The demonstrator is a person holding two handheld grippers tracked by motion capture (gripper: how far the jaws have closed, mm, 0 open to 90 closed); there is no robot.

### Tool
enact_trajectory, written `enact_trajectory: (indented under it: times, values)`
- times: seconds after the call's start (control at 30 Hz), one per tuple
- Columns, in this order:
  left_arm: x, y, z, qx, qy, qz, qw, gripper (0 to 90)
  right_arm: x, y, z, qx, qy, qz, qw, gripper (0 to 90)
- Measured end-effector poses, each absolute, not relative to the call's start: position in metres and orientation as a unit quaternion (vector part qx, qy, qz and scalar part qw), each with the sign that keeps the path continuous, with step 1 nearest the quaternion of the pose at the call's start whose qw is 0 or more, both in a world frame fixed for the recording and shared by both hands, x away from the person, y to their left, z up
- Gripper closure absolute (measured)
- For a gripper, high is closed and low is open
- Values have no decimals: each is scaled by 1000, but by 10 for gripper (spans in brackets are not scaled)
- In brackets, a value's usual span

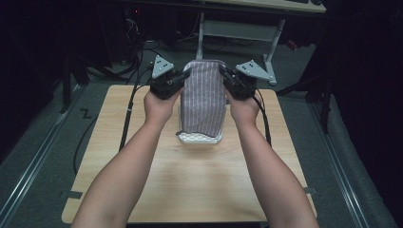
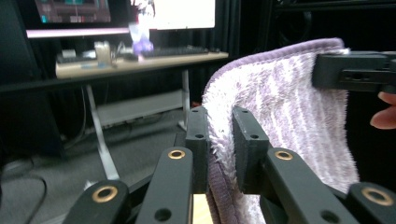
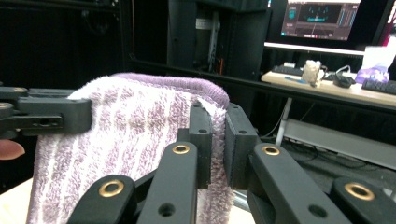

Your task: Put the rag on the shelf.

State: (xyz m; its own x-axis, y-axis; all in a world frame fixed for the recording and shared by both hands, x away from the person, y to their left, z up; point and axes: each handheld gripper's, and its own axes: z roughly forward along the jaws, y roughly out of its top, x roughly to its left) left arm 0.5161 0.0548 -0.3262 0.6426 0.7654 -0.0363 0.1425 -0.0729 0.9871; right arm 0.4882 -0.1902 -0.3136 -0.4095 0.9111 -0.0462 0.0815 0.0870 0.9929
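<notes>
Left gripper (image 1: 186, 76) and right gripper (image 1: 223, 75), at upper centre, face inward, each clamped on a towel (image 1: 203, 97) edge.

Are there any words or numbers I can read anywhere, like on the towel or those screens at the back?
None can be read.
Towel: purple and white stripes, no label showing.
Monitor: coloured graphics, too blurred to read.
Monitors: bright patches, too blurred to read.
Grippers: no markings visible.

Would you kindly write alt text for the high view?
Two hand-held tongs, left and right, pinch the top corners of a purple-and-white striped terry towel, holding it up over a white ribbed tray on a light wooden table.
</notes>
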Motion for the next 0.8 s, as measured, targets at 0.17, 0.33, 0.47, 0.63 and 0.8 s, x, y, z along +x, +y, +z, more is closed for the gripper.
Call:
enact_trajectory:
  times: [0.17,0.33,0.47,0.63,0.8]
  values:
    - [535,51,-334,695,351,257,572,774,507,-188,-321,402,650,526,373,831]
    - [550,49,-350,707,374,232,554,757,526,-192,-337,422,666,506,350,811]
    - [558,46,-361,713,393,218,538,750,535,-190,-351,424,683,482,350,809]
    - [560,49,-369,710,412,195,536,539,545,-193,-363,453,691,460,324,539]
    - [551,55,-367,702,423,193,540,444,542,-203,-365,462,696,455,308,480]
